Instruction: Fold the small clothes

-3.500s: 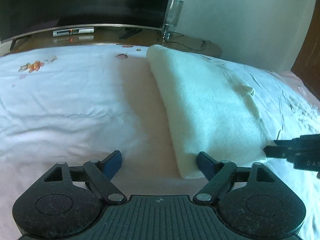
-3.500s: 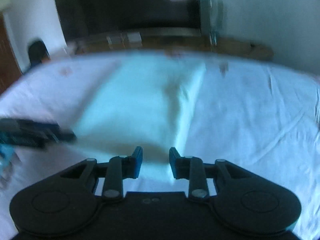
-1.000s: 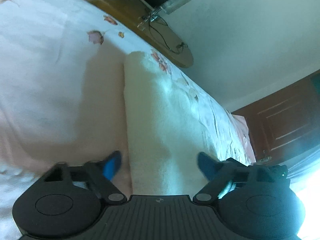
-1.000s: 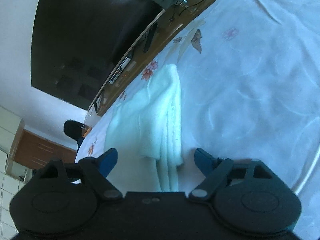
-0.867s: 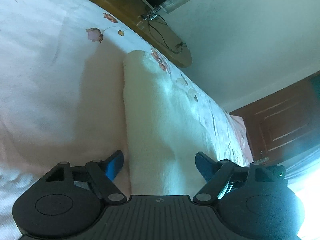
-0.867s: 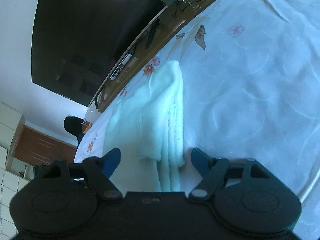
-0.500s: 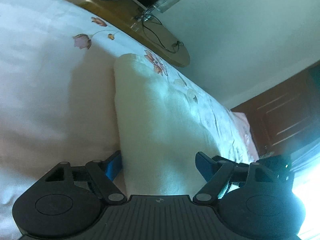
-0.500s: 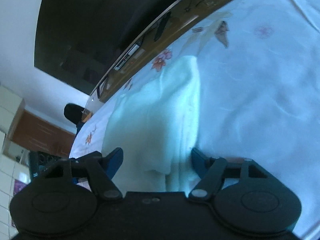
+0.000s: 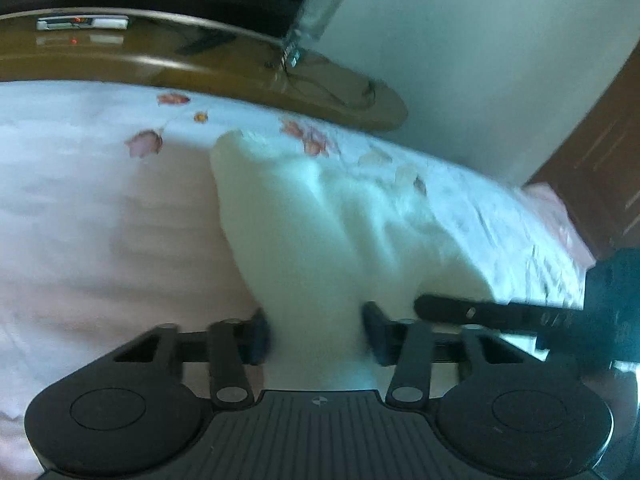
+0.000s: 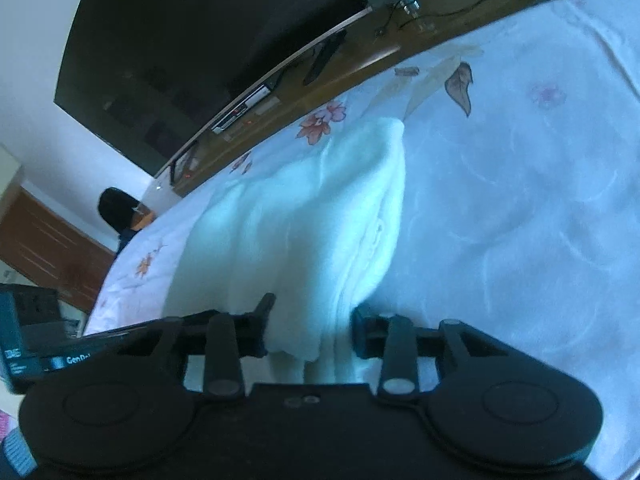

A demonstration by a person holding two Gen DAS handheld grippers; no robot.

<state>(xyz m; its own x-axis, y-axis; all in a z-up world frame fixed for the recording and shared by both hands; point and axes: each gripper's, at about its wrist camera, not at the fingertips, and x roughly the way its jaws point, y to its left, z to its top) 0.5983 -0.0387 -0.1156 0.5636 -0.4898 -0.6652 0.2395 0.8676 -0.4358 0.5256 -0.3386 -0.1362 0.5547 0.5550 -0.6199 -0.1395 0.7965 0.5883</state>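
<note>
White cloth (image 9: pixel 320 232) on bed (image 9: pixel 100 208) already folded narrow; left gripper (image 9: pixel 316 334) & right gripper (image 10: pixel 310 330) closing on near-edge corners, next fold pending.

I worked over a floral bedsheet (image 9: pixel 80 208) filling the frame's middle. Behind it, at upper left, ran a wooden shelf (image 9: pixel 168 68) under a dark screen (image 10: pixel 192 40); a brown door (image 9: pixel 612 160) stood at right beside a pale wall (image 9: pixel 480 48).

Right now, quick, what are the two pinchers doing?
Left gripper: jaws closing, pinching the near end of the white cloth.
Right gripper: jaws closing, pinching the cloth's layered edge.
</note>
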